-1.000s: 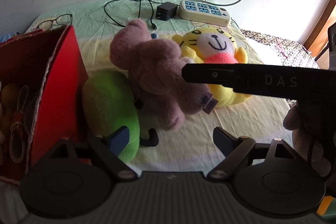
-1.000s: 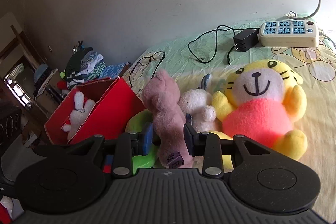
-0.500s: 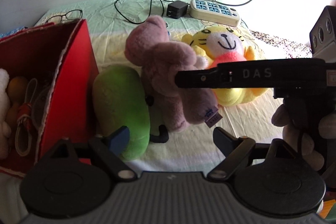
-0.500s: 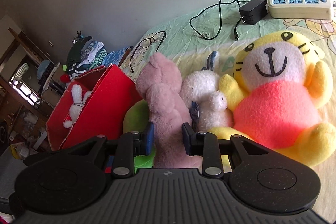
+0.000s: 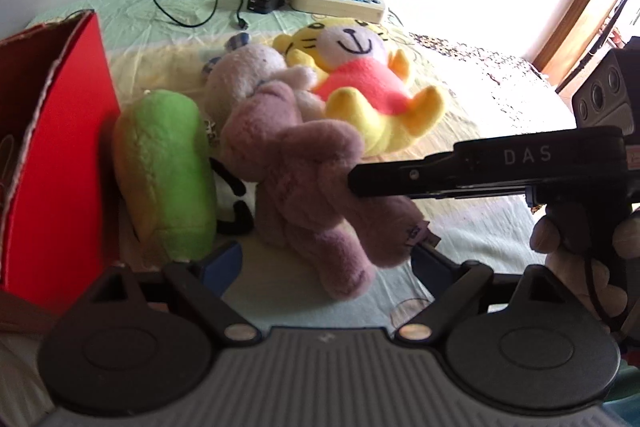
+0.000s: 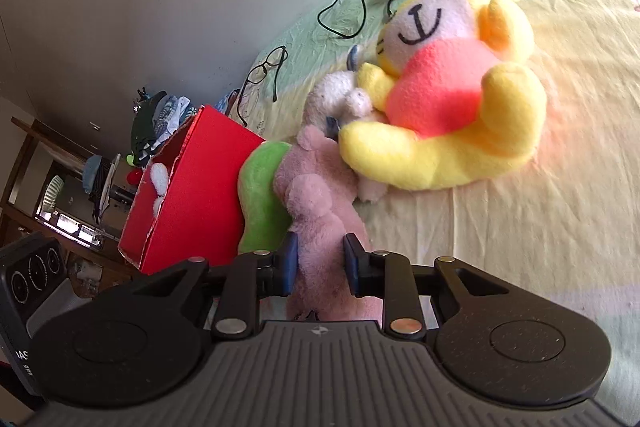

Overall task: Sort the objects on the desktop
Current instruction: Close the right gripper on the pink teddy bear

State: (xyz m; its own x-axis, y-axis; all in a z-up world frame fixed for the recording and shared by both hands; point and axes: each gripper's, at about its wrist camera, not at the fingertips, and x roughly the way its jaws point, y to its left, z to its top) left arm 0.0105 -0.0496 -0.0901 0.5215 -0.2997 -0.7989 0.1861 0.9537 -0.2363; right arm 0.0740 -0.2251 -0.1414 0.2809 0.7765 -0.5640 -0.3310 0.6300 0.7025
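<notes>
Beside the red box, the right gripper pinches the pink bear, head pointing away.

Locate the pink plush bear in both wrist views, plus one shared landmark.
Left wrist: pink plush bear lies centre frame, gripped from the right by the right gripper.
Right wrist: pink plush bear sits low centre, pinched by the right gripper.
Shared landmark: red box at the left edge in the left view, left of the bear in the right view.
</notes>
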